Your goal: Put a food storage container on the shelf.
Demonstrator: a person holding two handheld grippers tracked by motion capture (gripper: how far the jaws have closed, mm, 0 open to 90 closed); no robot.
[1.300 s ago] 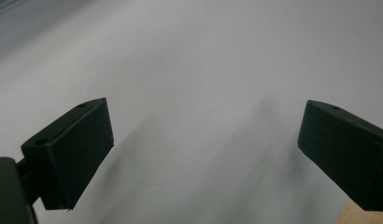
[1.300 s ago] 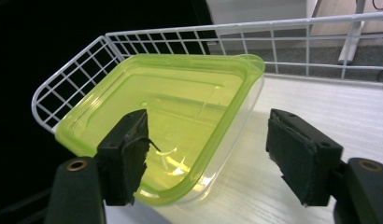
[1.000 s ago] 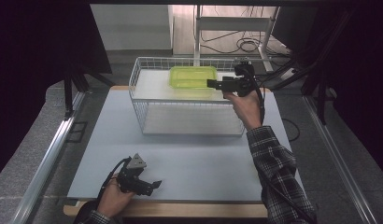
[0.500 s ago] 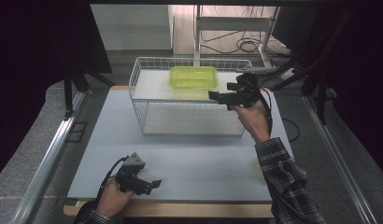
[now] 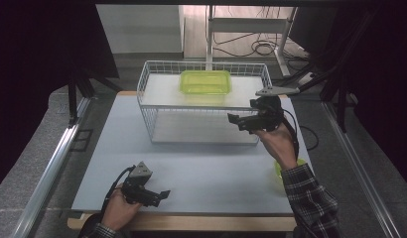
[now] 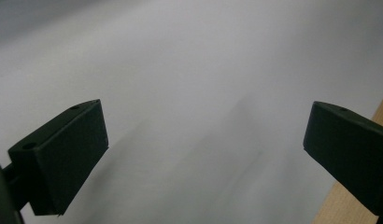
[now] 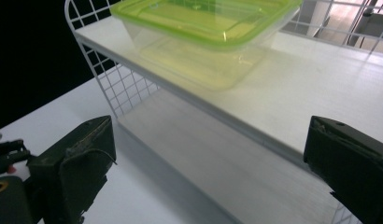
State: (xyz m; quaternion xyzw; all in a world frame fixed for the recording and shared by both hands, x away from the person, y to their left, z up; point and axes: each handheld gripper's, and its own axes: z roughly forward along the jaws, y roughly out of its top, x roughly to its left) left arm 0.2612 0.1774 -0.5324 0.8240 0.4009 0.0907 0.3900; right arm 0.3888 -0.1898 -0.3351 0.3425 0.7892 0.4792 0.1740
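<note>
Pale grey table [image 5: 206, 163], dark room, both jaws wide apart, nothing gripped, R's just opened.

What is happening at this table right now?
A person holds a tool in each hand. The right tool, jaws just opened and empty, is backing away from the green-lidded container now sitting on the top shelf of the white wire rack. The left tool rests open near the table's front edge. Another green item lies partly hidden under the right forearm.
</note>
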